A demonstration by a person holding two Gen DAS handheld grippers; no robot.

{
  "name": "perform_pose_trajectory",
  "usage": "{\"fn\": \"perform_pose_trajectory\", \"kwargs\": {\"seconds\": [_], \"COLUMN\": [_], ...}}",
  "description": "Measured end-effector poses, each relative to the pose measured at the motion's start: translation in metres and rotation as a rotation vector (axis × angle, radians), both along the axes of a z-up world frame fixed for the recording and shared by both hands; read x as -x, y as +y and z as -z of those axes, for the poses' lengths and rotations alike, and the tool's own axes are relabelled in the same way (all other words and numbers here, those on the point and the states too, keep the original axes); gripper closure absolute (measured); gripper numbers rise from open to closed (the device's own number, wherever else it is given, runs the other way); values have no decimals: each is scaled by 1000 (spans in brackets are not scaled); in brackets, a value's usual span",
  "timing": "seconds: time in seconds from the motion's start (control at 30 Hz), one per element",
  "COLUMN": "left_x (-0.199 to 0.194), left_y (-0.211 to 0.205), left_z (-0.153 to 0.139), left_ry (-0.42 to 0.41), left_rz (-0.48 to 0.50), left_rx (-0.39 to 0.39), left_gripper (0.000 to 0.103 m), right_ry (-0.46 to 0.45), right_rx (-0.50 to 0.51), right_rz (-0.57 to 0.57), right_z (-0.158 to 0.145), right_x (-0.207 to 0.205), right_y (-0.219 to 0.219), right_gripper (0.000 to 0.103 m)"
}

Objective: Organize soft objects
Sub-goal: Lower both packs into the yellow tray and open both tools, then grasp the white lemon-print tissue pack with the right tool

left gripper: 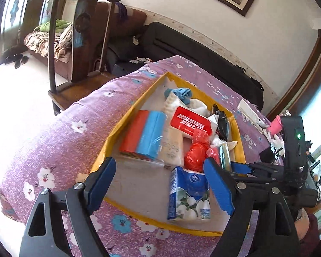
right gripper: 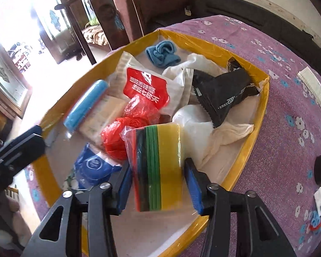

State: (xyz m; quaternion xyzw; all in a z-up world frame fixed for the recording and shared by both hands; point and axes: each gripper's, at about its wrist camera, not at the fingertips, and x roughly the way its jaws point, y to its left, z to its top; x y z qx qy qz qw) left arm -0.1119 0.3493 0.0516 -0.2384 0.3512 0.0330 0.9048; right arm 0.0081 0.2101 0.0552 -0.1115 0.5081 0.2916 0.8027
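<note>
While the yellow-rimmed box [right gripper: 260, 115] on the purple flowered bed [left gripper: 42, 141] is being filled, a placing step is judged to be in hand. The right gripper [right gripper: 158, 187] is held over the near part of the box with a bagged stack of coloured sponge cloths [right gripper: 158, 167] between its jaws; a gap is seen on either side, so the stack is judged released. The left gripper [left gripper: 164, 184] is spread wide, empty, just above a blue tissue pack [left gripper: 188, 194] lying in the near end. Next, withdrawal without snagging the bag is called for.
</note>
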Motion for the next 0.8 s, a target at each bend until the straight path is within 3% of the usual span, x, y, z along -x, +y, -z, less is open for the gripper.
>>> {"fn": "perform_pose_trajectory", "kwargs": {"seconds": [0.13,0.3,0.57,0.8], "left_x": [2,5,12,9], "left_y": [-2,-12,-54,-125], "left_z": [-3,-9,-25,-36], "left_ry": [4,1,-17,-31], "left_rz": [-4,-8,61,231], "left_rx": [-16,-60,-137,-175], "left_gripper": [19,18,18,16], "right_ry": [-28,-114,-143,-184], "right_rx": [-58,-95,-139,-180], "right_rz": [14,85,380,688], "right_z": [-19,-49,-61,-67], "right_x": [8,24,38,64], "right_y": [-15,-66,-217,-357], "right_gripper": [29,22,19,19]}}
